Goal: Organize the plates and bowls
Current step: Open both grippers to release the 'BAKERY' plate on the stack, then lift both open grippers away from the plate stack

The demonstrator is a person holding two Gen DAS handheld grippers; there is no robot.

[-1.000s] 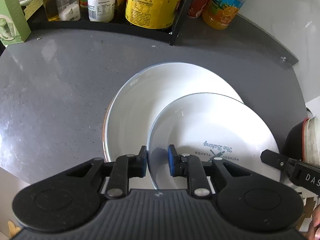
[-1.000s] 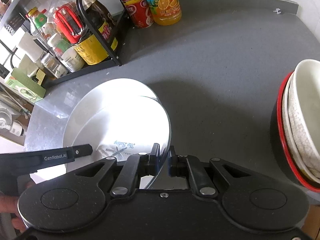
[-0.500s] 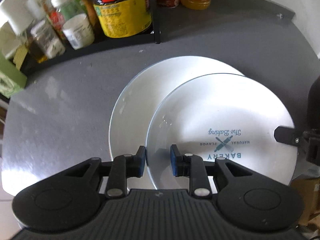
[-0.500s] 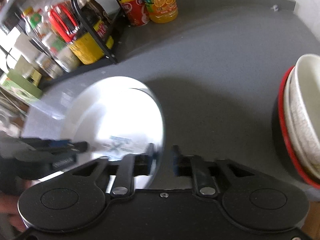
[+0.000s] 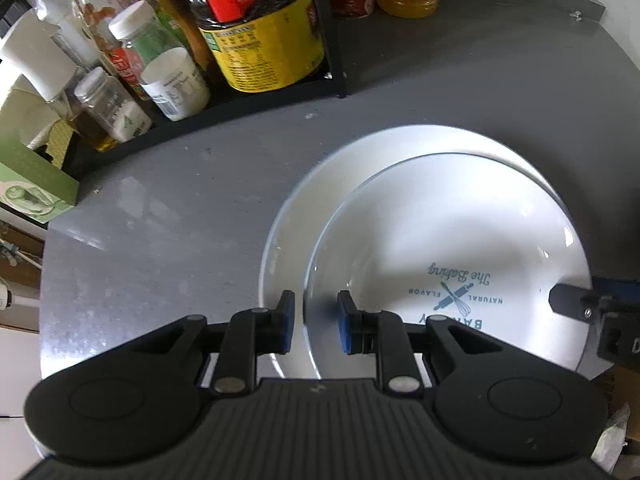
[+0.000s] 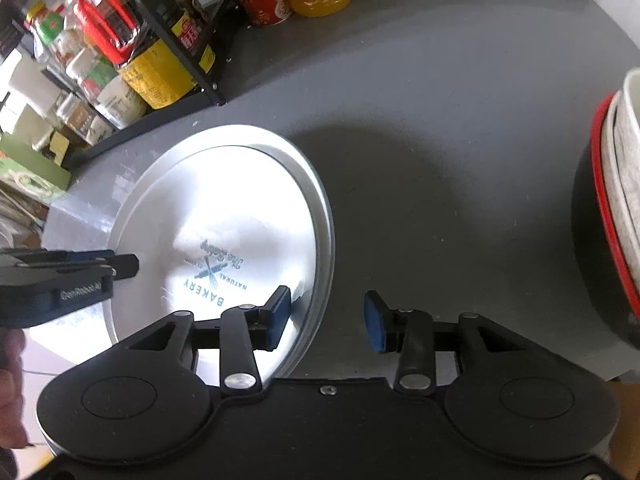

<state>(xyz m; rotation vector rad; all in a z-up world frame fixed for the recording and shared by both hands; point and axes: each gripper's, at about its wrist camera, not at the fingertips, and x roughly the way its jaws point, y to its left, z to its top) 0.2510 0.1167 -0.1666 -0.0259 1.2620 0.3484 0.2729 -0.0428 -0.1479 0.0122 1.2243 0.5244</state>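
Printed plate: the white plate with the blue "BAKERY" print (image 5: 448, 264) lies on top of the larger plain plate (image 5: 304, 216), shifted toward that plate's right side, near the front edge of the tabletop (image 5: 168, 200).
Larger plate: flat on the grey tabletop; its rim shows as a crescent on the left and far side of the printed plate.
Left gripper: the left gripper (image 5: 316, 322) has its fingers narrowly apart, straddling the printed plate's near-left rim; neither blue pad visibly presses on the rim.
Right gripper: the right gripper (image 6: 326, 322) has its fingers spread wide, the left pad over the printed plate's right part, the right pad over bare tabletop; it holds nothing.
Bowls: a stack of bowls (image 6: 616, 208), pale ones nested in a black bowl with a red rim, stands at the tabletop's right edge, well apart from the plates.
Rack: a black rack of bottles and jars (image 5: 224, 40) sits along the far left edge.
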